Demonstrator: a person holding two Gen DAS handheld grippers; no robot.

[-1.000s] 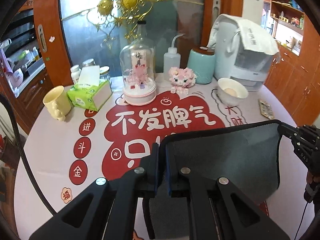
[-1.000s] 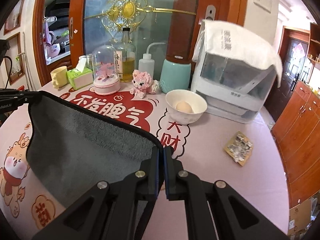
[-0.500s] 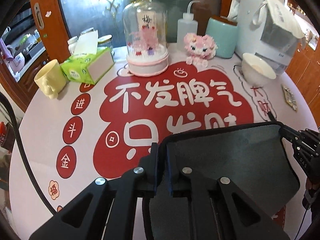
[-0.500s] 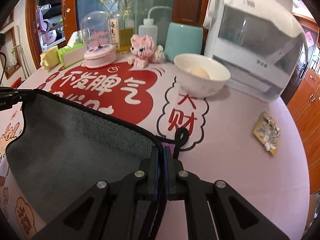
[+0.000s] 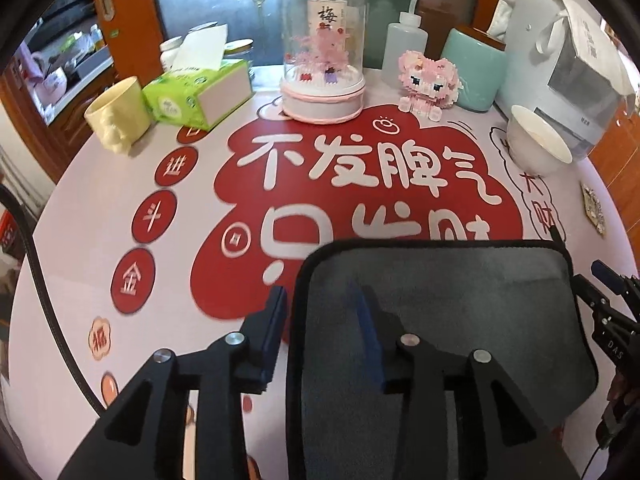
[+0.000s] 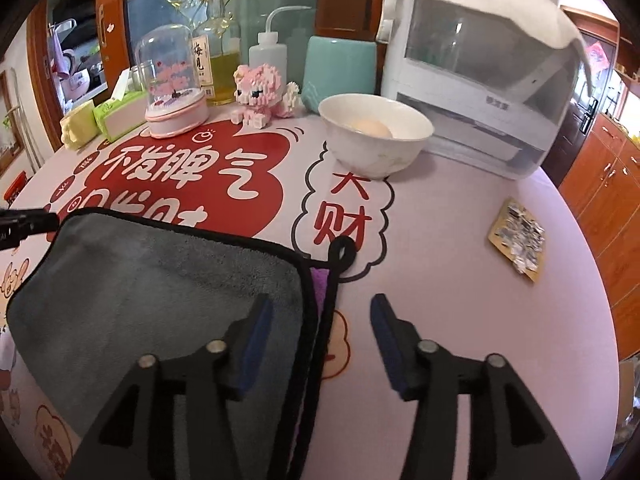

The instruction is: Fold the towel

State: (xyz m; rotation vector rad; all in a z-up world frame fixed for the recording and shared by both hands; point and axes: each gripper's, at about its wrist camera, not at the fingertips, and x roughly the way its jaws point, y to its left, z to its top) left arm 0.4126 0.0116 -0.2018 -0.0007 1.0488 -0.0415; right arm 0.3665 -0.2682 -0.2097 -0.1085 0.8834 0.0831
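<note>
A grey towel (image 5: 460, 312) with black trim lies folded flat on the printed tablecloth; it also shows in the right wrist view (image 6: 160, 280). A purple underside and a black hanging loop (image 6: 342, 250) show at its far right corner. My left gripper (image 5: 320, 320) is open, its fingers straddling the towel's left edge. My right gripper (image 6: 320, 320) is open, its fingers straddling the towel's right edge. Neither holds anything.
Along the table's back stand a yellow cup (image 5: 116, 116), a green tissue box (image 5: 200, 92), a glass dome (image 5: 324, 48), a pink block figure (image 5: 428, 80), a squeeze bottle (image 6: 268, 48), a teal jar (image 6: 340, 68), a white bowl with an egg (image 6: 376, 132), a white appliance (image 6: 480, 72) and a foil packet (image 6: 518, 238).
Both grippers lowered the held towel edge onto the table and opened, letting it go. The towel now lies flat.
</note>
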